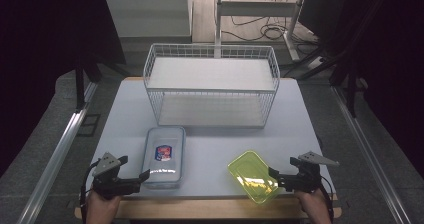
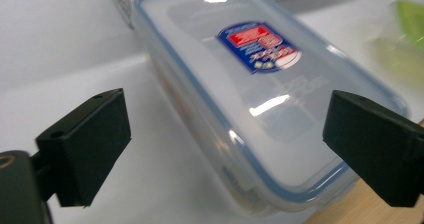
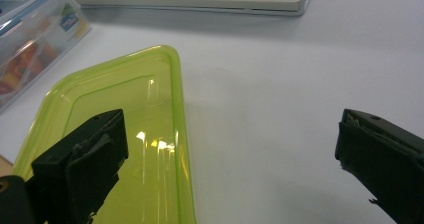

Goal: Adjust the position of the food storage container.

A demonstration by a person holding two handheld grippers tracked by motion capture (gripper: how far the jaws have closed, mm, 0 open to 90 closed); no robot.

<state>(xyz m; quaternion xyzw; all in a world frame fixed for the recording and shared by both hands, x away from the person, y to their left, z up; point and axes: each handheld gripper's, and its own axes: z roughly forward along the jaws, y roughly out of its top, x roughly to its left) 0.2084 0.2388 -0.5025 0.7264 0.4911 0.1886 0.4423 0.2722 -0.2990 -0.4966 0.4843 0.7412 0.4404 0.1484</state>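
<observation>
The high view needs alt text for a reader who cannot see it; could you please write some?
A person's hands hold two open grippers at a white table's near edge: the left gripper by a clear lidded food box, the right gripper at a yellow-green lid. A white wire basket stands behind them.

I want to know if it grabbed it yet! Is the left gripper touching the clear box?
Apart. In the left gripper view, the left gripper has its jaws wide open, with bare gaps between them and the clear box.
</observation>
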